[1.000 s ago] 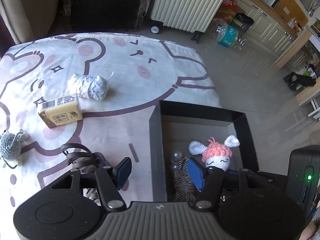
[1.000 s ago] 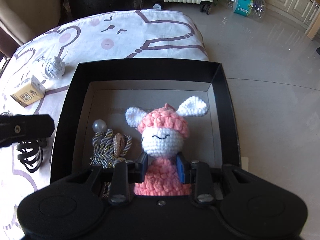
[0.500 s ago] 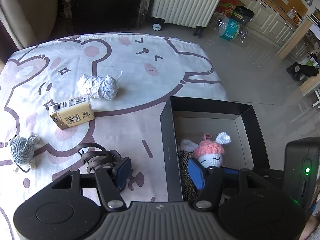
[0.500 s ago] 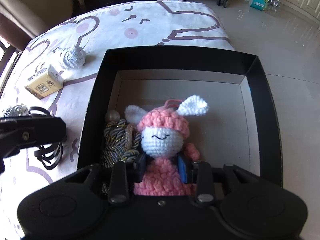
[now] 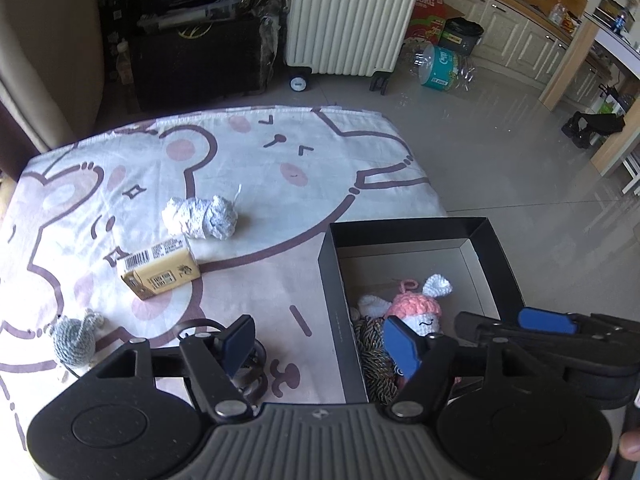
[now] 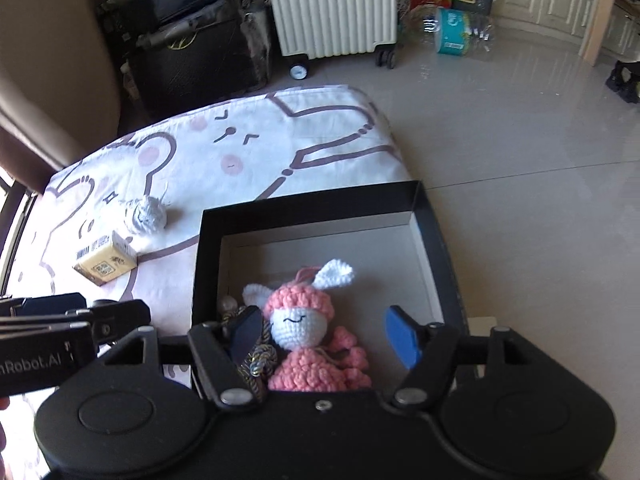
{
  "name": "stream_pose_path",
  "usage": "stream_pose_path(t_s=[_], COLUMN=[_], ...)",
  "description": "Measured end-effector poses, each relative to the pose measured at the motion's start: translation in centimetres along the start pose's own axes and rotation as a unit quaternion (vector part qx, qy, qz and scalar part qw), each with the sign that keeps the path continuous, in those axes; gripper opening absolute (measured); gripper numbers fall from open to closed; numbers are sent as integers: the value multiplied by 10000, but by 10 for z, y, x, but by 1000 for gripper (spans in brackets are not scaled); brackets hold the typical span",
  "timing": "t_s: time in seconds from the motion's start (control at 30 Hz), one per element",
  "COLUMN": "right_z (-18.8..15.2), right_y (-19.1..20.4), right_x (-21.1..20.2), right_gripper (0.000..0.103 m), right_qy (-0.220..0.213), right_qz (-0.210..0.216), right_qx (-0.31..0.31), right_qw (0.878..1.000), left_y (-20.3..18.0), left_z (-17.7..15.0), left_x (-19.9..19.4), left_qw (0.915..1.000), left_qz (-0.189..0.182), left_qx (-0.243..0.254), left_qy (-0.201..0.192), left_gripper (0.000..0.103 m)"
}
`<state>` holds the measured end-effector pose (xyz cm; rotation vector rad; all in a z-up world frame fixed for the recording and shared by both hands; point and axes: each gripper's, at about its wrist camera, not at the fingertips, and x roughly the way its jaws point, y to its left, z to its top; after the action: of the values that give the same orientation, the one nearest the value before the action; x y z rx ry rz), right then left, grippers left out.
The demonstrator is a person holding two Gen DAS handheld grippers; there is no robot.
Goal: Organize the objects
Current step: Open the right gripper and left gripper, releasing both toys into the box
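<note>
Right wrist view: your right gripper (image 6: 326, 338) hung over the black box (image 6: 304, 210), its jaws spreading wider and both pads clear of the pink crocheted bunny doll (image 6: 308, 340), which lay on the box floor between them beside a coil of braided cord (image 6: 256, 360). Left wrist view: your left gripper (image 5: 320, 340) straddled the box's left wall, its jaws also opening and pinching nothing; one pad sat over black hair ties (image 5: 248, 364) on the cartoon-print cloth (image 5: 280, 184), the other over the cord inside the box. Out on the cloth lay a yellow carton (image 5: 160, 272), a white-grey yarn bundle (image 5: 202, 216) and a small grey crocheted toy (image 5: 74, 338).
</note>
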<state>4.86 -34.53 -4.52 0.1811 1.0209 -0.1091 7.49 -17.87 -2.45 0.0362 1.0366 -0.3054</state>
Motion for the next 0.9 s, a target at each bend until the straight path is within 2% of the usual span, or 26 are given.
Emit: stream_pose_path(t_s=[0.07,0.2,0.37,0.5,0.6,0.7,0.73,0.9], right_z=[1,-5,-12,-18,-22,-25,-27,-32], right_y=[1,-3,-6,-9,-10,-10,-9,-12], right_x=[-9,-26,-38,-46,-51,-56,-56,-59], right_gripper=[70,70,72,76,80,89,93,101], right_qy=[-39,-241,-342,-458,-562,-690,-723,-863], right_qz=[-178,-154,-417,-453,-519,-593,-638,-760], right_qx=[15,171,269,343,363,392,392,446], right_qw=[9998,9994,9982,9973,9964,9951,9946,9924], left_y=[-1,0,4,6,9,13,14,20], left_z=[-1,-3,-5,-7,-8,-9,-10,-12], left_x=[-6,-15,-19,-20,-20,-20,-20,-17], left_qw=[9999,9995,9992,9986,9982,9977,9974,9966], left_qz=[35,138,256,387,479,574,617,733], left_qx=[102,238,249,280,276,281,288,312], left_qy=[-74,-183,-199,-207,-217,-240,-243,-214], left_gripper=[75,78,85,90,97,100,101,103])
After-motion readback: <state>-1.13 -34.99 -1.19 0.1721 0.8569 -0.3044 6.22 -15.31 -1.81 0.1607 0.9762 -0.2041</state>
